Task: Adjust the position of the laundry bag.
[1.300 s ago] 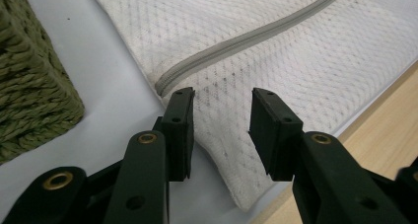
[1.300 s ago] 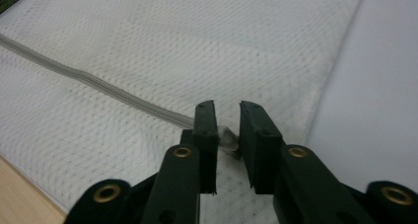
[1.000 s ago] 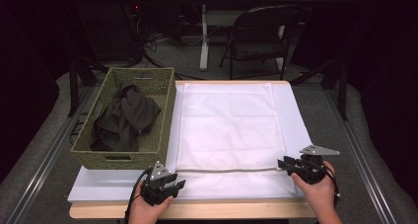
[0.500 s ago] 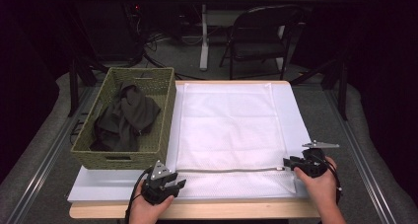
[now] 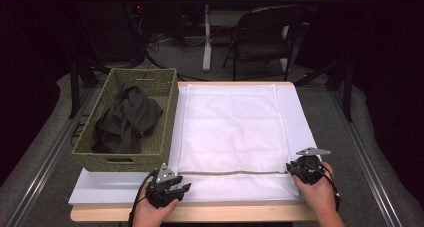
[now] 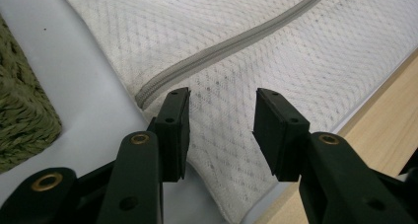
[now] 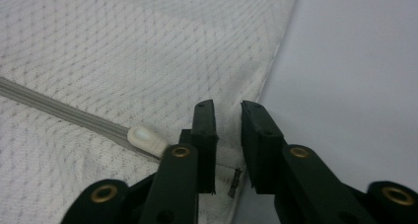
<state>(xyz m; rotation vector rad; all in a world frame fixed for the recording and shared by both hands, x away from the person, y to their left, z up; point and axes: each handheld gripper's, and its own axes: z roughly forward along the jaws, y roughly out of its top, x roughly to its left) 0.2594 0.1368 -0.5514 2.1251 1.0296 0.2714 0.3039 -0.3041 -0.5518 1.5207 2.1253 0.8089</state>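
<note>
Right gripper view: right gripper (image 7: pixel 227 130), jaws parted beside the zipper pull (image 7: pixel 146 138), should pinch mesh laundry bag (image 7: pixel 123 51) edge squarely; left gripper (image 6: pixel 220 120) gapes.

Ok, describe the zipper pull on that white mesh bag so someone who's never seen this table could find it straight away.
Start at the white mesh bag lying flat on the table beside the woven basket. Follow the grey zipper along its near edge to the right end, by the right hand-held gripper. The zipper pull is a small, smooth, whitish rounded tab, unlike the ribbed zipper and netted fabric around it.
</note>
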